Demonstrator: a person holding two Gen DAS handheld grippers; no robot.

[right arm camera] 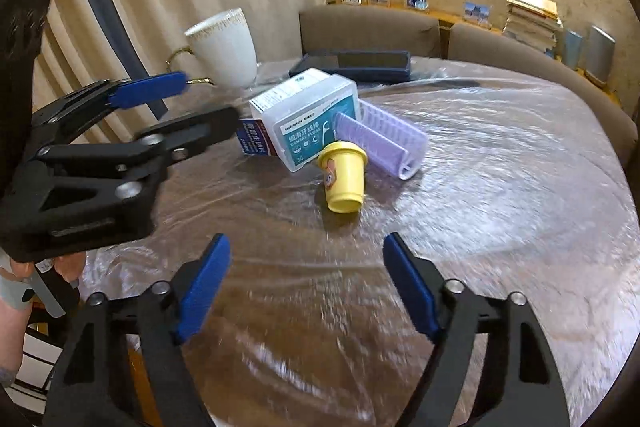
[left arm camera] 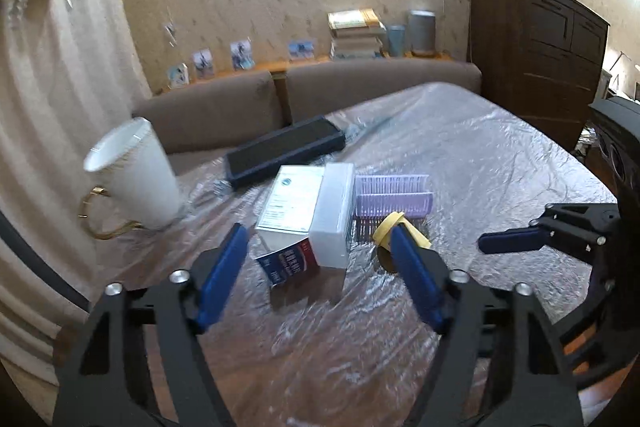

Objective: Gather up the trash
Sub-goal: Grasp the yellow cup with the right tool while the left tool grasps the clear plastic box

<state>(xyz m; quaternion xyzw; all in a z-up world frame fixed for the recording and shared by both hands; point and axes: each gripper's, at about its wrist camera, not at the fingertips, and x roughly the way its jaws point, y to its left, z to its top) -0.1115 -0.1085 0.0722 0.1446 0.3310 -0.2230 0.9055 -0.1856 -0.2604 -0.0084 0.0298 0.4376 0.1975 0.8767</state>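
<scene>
A pile of small items lies in the middle of the plastic-covered table (right arm camera: 500,187). It holds a clear dental floss box (right arm camera: 308,115) (left arm camera: 296,203), a small red and blue carton (right arm camera: 256,139) (left arm camera: 288,261) under it, a tipped yellow toy cup (right arm camera: 344,179) (left arm camera: 386,227) and a ribbed purple plastic piece (right arm camera: 380,135) (left arm camera: 394,199). My left gripper (left arm camera: 316,243) (right arm camera: 200,103) hangs above the near side of the boxes, open, nothing between its pads. My right gripper (right arm camera: 307,243) (left arm camera: 508,241) hovers nearer the table's front edge, short of the yellow cup, open and empty.
A white mug (right arm camera: 228,47) (left arm camera: 136,175) with a gold handle stands left of the pile. A dark blue flat case (right arm camera: 360,65) (left arm camera: 284,151) lies behind it. A brown sofa (left arm camera: 224,111) runs along the far side, a dark cabinet (left arm camera: 536,51) stands at the right. A hand (right arm camera: 68,267) holds the left gripper.
</scene>
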